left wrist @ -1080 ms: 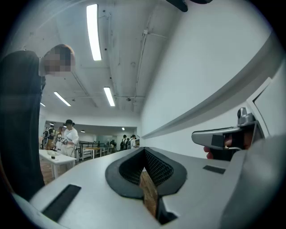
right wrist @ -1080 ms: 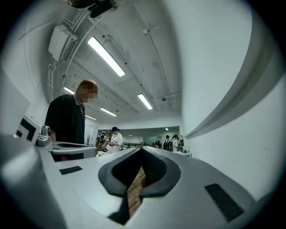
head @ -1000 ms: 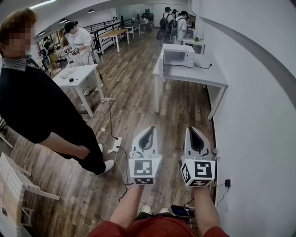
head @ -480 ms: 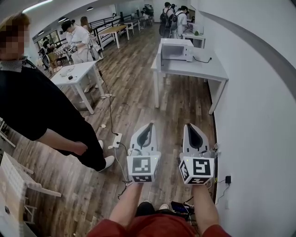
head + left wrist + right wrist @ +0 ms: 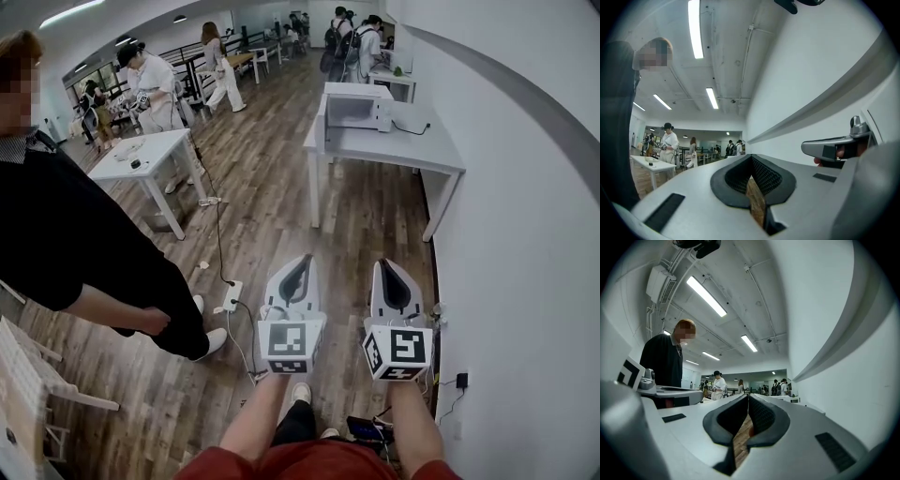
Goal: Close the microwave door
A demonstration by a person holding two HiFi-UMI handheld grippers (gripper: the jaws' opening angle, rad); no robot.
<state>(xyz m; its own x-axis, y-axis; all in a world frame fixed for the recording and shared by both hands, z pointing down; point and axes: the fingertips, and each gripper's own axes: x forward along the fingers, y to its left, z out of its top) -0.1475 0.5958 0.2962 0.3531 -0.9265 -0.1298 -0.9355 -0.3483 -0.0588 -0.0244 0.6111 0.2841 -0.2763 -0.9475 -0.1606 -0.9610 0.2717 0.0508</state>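
**Head view.** Shows the microwave [image 5: 356, 106] at upper centre of the frame, standing on a grey table [image 5: 412, 150] against the white wall [image 5: 525, 234], with its door swung out at the left side. Places the left gripper [image 5: 305, 260] and right gripper [image 5: 386, 263] side by side at lower centre, well apart from the microwave, over the wooden floor [image 5: 272, 206], each pointing toward the top of the frame. Includes, at left, a person in black [image 5: 66, 234], a white table [image 5: 141, 155] and a power strip [image 5: 231, 295] on the floor.

**Left gripper view.** Looks along the left gripper [image 5: 751, 157]: black pads pressed together at the tip, nothing held, only a sliver of floor seen through the gap behind them. Catches the right gripper [image 5: 834, 147] at right of the frame and a person in white [image 5: 669, 140] far off at left.

**Right gripper view.** Looks along the right gripper [image 5: 747, 397]: pads likewise closed against each other, gripping nothing. Takes in the left gripper [image 5: 670, 393] at left of the frame, the person in black [image 5: 665, 357] above it, and ceiling lights [image 5: 707, 296] at upper left.
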